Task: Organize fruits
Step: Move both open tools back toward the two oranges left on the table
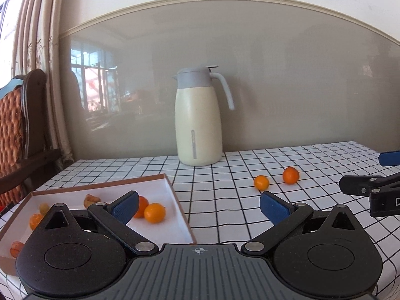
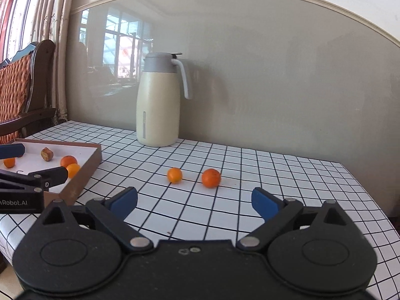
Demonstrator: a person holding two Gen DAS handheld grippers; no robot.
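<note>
Right wrist view: several small oranges (image 2: 68,161) already in shallow box (image 2: 85,175) at left, two loose oranges (image 2: 211,178) left on checked tablecloth (image 2: 275,187) ahead of empty, spread-wide right gripper (image 2: 194,203), left gripper (image 1: 198,206) likewise agape, holding nothing.

Table (image 2: 275,175) — white cloth, black grid. On it: cream jug (image 2: 158,105), shallow box (image 2: 85,175), two loose oranges (image 2: 174,175) (image 2: 211,178) — well apart from box.

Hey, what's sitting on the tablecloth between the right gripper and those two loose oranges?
Nothing. The right wrist view shows only bare checked tablecloth between the open right gripper and the two oranges.
</note>
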